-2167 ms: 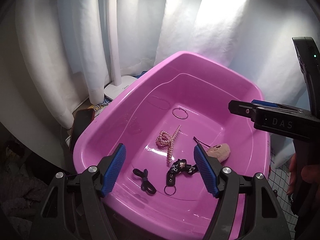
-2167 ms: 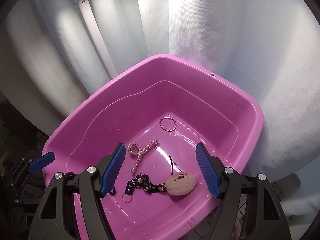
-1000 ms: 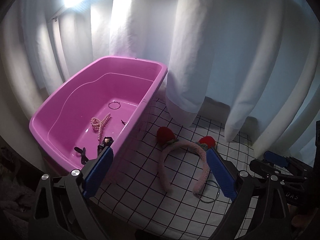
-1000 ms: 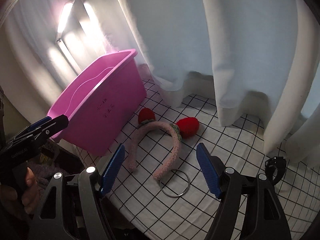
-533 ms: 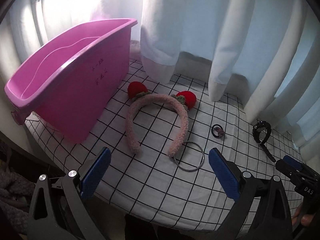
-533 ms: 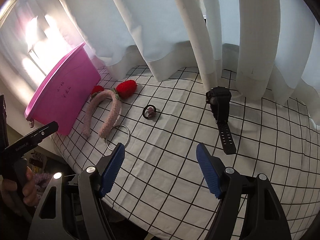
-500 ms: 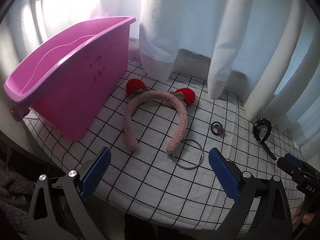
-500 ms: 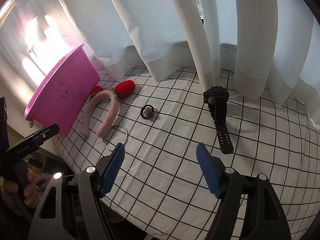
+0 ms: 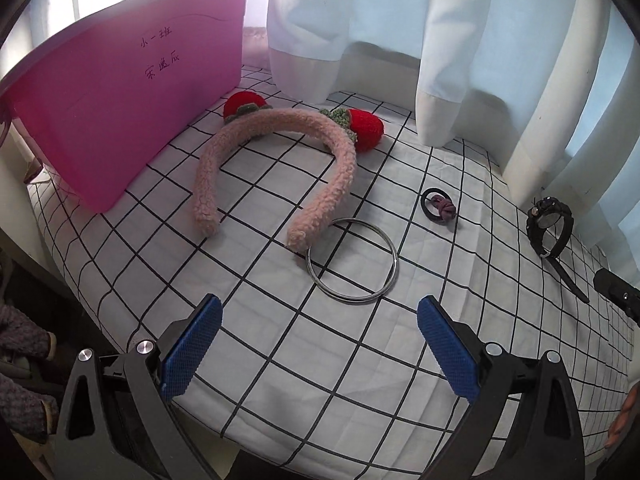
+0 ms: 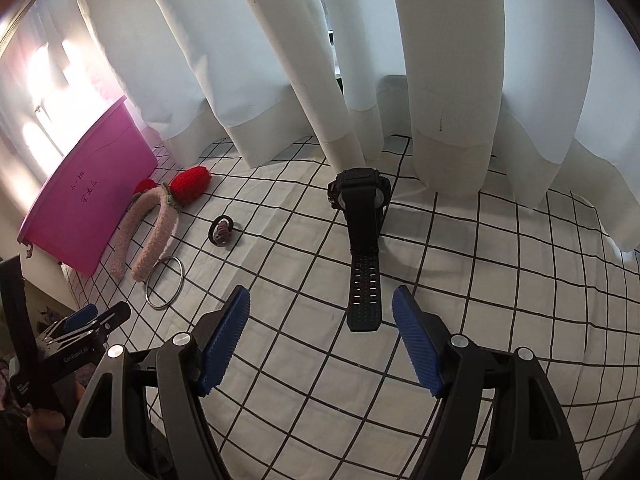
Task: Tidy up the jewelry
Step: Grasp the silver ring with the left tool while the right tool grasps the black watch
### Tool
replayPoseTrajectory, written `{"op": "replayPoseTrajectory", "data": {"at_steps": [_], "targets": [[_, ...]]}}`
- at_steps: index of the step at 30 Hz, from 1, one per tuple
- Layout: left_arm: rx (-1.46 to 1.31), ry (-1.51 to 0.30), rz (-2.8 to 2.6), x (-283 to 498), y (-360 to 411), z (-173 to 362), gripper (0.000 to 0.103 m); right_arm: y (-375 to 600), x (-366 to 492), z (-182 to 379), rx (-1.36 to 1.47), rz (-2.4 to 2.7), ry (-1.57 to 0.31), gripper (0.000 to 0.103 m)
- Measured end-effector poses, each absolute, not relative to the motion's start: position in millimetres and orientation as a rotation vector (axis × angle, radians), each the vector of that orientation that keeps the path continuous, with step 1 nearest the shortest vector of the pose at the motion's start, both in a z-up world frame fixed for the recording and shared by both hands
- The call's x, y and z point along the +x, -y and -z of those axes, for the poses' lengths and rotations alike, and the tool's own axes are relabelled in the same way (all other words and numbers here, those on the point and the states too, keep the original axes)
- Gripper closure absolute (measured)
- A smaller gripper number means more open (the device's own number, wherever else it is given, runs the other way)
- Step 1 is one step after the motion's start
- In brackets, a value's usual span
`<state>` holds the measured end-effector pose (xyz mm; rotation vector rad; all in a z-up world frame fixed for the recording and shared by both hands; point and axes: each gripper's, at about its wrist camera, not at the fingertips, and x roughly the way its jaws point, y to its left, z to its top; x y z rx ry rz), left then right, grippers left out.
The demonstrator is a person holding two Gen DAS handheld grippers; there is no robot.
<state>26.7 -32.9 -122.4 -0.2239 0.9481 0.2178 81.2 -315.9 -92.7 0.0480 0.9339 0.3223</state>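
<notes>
With both my left gripper (image 9: 318, 344) and right gripper (image 10: 320, 338) spread wide and empty, I worry the thin metal ring (image 9: 352, 260), lying flat on the cloth against the headband (image 9: 276, 164), will slip my pads while the watch (image 10: 360, 224) strap flops loose.

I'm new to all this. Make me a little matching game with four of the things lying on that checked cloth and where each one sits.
Things:
1. fuzzy headband
2. metal ring
3. hair tie
4. black watch

Places:
A. nearest the curtain
B. alone between ring and watch
C. touching a headband tip
D. beside the pink tub

Pairs: 1-D, 2-C, 3-B, 4-A
</notes>
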Motion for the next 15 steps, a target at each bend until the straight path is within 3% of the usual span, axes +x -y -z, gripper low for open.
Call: {"op": "replayPoseTrajectory", "data": {"at_steps": [15], "targets": [[-0.191,-0.889,-0.276,39.1,54.2,153.2,0.007,309.0,111.4,116.9,0.008,-0.329,-0.881,0.032]]}}
